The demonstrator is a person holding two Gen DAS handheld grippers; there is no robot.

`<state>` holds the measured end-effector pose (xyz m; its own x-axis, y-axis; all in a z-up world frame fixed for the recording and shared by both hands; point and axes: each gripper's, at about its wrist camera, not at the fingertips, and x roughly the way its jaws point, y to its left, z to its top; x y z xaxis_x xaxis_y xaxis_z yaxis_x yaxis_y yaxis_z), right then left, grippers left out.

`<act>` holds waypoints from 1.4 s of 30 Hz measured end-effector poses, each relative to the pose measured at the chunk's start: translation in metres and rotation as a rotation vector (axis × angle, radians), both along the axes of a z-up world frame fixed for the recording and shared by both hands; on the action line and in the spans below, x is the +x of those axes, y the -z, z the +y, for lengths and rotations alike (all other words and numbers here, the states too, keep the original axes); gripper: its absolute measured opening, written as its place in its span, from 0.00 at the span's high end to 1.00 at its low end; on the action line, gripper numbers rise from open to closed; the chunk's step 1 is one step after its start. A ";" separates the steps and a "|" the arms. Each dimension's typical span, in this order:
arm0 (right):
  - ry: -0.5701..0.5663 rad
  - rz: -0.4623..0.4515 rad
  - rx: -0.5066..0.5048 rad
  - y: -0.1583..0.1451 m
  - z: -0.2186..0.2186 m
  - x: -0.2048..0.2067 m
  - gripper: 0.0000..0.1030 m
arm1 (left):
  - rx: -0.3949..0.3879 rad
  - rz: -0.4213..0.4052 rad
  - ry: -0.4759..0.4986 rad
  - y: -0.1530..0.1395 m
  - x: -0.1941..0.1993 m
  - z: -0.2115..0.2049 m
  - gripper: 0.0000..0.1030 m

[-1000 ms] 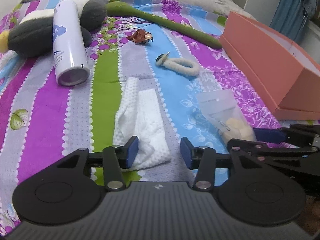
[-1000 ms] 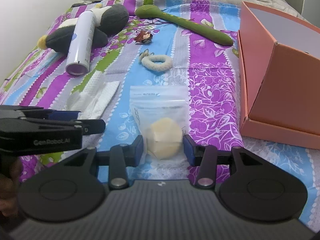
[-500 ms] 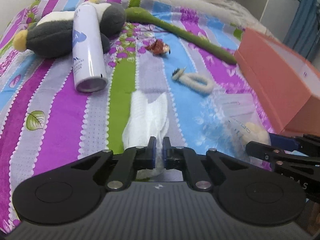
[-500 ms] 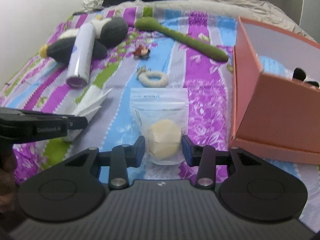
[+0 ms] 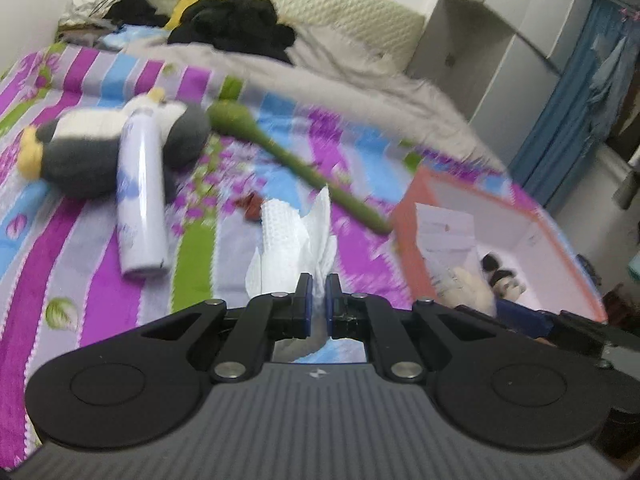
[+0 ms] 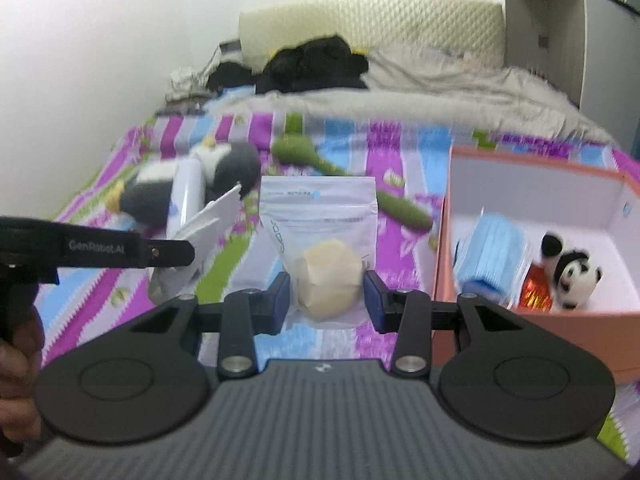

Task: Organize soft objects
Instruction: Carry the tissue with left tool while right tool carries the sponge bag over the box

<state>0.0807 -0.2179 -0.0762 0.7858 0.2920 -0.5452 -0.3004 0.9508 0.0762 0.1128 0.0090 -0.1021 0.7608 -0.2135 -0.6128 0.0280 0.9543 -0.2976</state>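
Observation:
My left gripper (image 5: pixel 316 300) is shut on a white waffle cloth (image 5: pixel 288 248) and holds it up off the striped bedspread (image 5: pixel 80 264); the cloth also shows in the right wrist view (image 6: pixel 204 224). My right gripper (image 6: pixel 324 300) is shut on a clear zip bag holding a cream sponge (image 6: pixel 326 276), lifted above the bed. The orange box (image 6: pixel 532 332) stands to the right, open, with a blue mask stack (image 6: pixel 492 256), a small panda plush (image 6: pixel 574 276) and a red wrapper inside. The box also shows in the left wrist view (image 5: pixel 416 248).
A white spray can (image 5: pixel 140 196) lies against a grey and white plush penguin (image 5: pixel 80 160). A long green plush stem (image 5: pixel 288 160) lies across the bed toward the box. A grey blanket and dark clothes are piled at the headboard. A wardrobe stands right.
Both grippers have risen off the bed, the left with the white cloth and the right with the sponge bag. The views now look into the open box.

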 end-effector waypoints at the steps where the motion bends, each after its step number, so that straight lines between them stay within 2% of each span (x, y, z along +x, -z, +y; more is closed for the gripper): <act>1: -0.001 -0.011 0.008 -0.005 -0.002 -0.002 0.58 | -0.002 -0.013 0.011 -0.009 0.000 -0.003 0.92; 5: 0.002 -0.067 0.020 -0.031 -0.008 -0.004 0.58 | -0.002 -0.075 0.040 -0.040 -0.003 -0.013 0.92; 11: 0.035 -0.124 0.030 -0.058 -0.023 0.002 0.58 | -0.031 -0.122 0.050 -0.072 0.002 -0.024 0.92; 21: 0.056 -0.166 0.024 -0.083 -0.056 0.005 0.58 | -0.054 -0.182 0.116 -0.112 0.015 -0.073 0.92; 27: 0.129 -0.165 0.009 -0.090 -0.093 0.009 0.58 | -0.074 -0.180 0.187 -0.119 0.032 -0.115 0.92; 30: 0.182 -0.148 0.001 -0.090 -0.118 0.017 0.58 | -0.066 -0.180 0.264 -0.117 0.046 -0.143 0.92; 34: 0.256 -0.088 -0.008 -0.085 -0.149 0.035 0.58 | -0.013 -0.150 0.334 -0.110 0.070 -0.183 0.92; 42: 0.304 0.050 -0.027 -0.069 -0.195 0.075 0.58 | 0.066 -0.038 0.436 -0.081 0.128 -0.245 0.92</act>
<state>0.1555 -0.4132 -0.0070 0.8068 0.0321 -0.5899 0.0021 0.9984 0.0572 0.2407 -0.2365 -0.0215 0.6301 -0.4813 -0.6094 0.4422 0.8675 -0.2279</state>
